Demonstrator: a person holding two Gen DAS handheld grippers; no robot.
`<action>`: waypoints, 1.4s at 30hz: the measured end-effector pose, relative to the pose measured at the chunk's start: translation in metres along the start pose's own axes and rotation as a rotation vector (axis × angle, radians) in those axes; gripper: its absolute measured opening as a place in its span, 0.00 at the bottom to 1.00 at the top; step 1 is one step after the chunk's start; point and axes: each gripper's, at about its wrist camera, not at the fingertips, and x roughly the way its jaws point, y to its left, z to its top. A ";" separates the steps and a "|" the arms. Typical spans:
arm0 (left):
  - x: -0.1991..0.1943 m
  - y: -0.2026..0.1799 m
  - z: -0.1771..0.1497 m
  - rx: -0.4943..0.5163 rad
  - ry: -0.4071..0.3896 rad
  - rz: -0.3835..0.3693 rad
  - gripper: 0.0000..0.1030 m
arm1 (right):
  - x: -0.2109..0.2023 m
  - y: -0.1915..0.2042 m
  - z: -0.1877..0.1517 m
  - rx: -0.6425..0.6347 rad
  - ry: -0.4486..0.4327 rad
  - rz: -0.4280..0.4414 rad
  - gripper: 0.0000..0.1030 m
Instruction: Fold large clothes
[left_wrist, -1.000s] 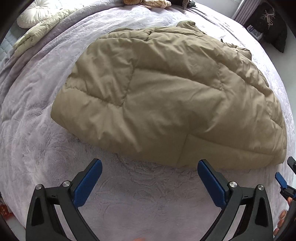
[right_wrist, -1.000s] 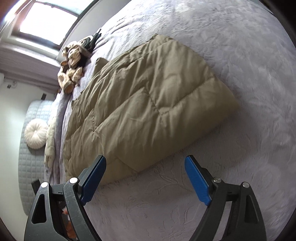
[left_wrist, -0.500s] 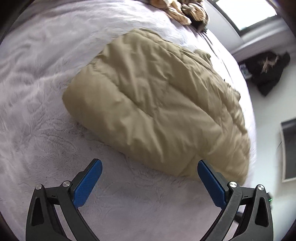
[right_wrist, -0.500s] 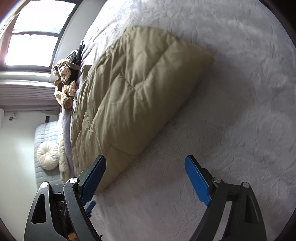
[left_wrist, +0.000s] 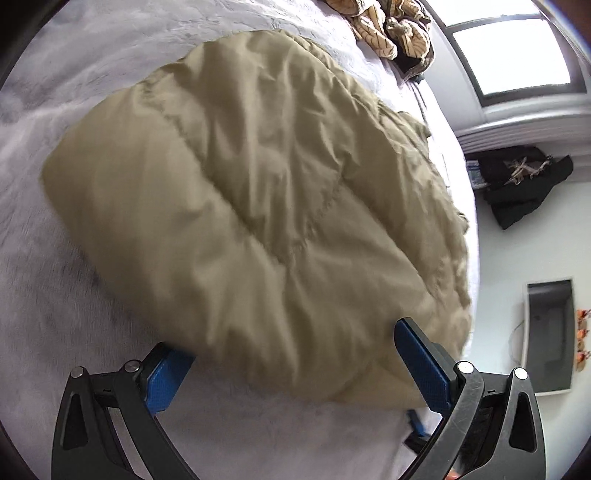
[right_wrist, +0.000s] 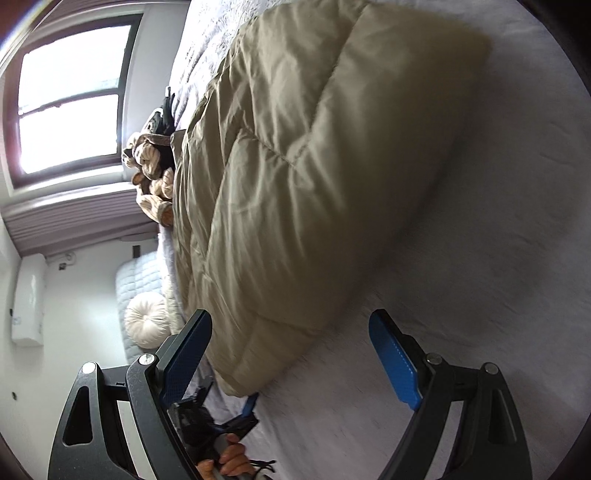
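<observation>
Khaki quilted padded coat (left_wrist: 258, 206) lies between your wide-open left gripper (left_wrist: 295, 363); right gripper (right_wrist: 291, 358) gapes, seemingly untouching

One khaki coat (left_wrist: 258, 206) lay on one bed (left_wrist: 55, 295), ahead of both tools and reaching between their fingers. Two grippers were in view: the left (left_wrist: 293, 363) and the right (right_wrist: 291, 354), each with two blue pads (left_wrist: 421, 365), four in all. One window (right_wrist: 70, 110) stood far beyond the coat, with one heap of tan clothes (right_wrist: 151, 173) before it. One round cushion (right_wrist: 146, 326) lay beside the right gripper's left finger. One dark bag (left_wrist: 517, 184) sat off to the left gripper's right.
</observation>
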 end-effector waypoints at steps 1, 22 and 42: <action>0.003 -0.001 0.003 0.010 -0.001 0.004 1.00 | 0.003 0.001 0.002 0.003 -0.001 0.003 0.86; 0.028 0.001 0.035 -0.132 -0.114 -0.131 0.35 | 0.056 -0.012 0.034 0.136 -0.055 0.194 0.77; -0.085 0.006 -0.024 0.088 -0.007 -0.288 0.23 | -0.019 -0.021 -0.051 0.097 0.015 0.283 0.24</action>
